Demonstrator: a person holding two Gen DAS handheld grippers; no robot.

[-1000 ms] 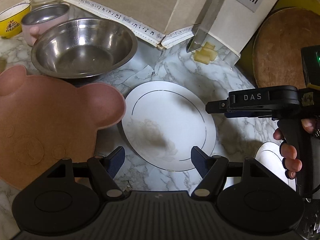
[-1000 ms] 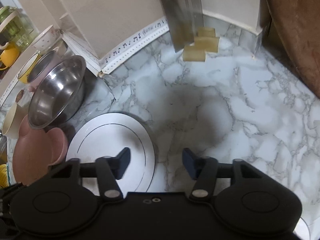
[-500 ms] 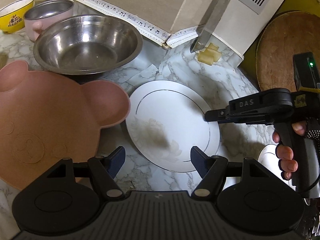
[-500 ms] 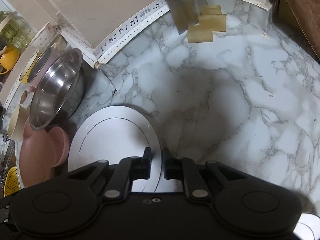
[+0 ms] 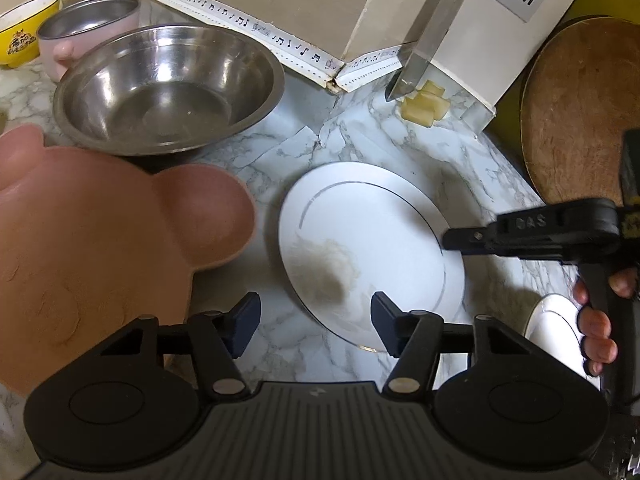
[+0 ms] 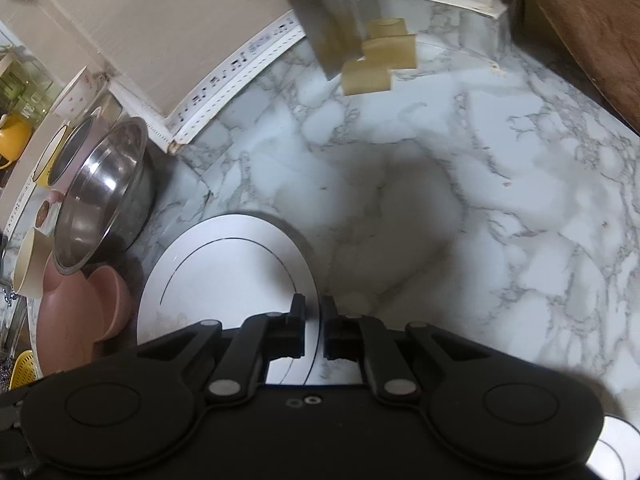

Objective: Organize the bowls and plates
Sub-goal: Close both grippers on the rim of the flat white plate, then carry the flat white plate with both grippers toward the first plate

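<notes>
Clamped on the right-hand rim of the white plate (image 6: 224,280), the right gripper (image 6: 313,322) has its two fingers nearly together with the thin plate edge between them; the left wrist view shows its closed tip (image 5: 452,238) lying over that same rim, with the person's hand (image 5: 600,320) on the handle. The left gripper (image 5: 316,324) hangs above the near edge of the plate, its jaws closing but well apart, and nothing is pressed between them. The plate lies flat on the marble counter (image 6: 480,200), about the middle of the visible surface, with a thin dark ring line on it and a faint smear near its front. Just beside it on the left lies a pink bear-shaped dish (image 5: 100,248). Behind that dish, toward the wall edge of the counter, stands a steel bowl (image 5: 168,88), and farther left a pink-sided steel bowl (image 5: 92,24) and a yellow bowl (image 5: 24,40). A second white plate (image 5: 556,324) shows at the right front, partly hidden by the hand.
</notes>
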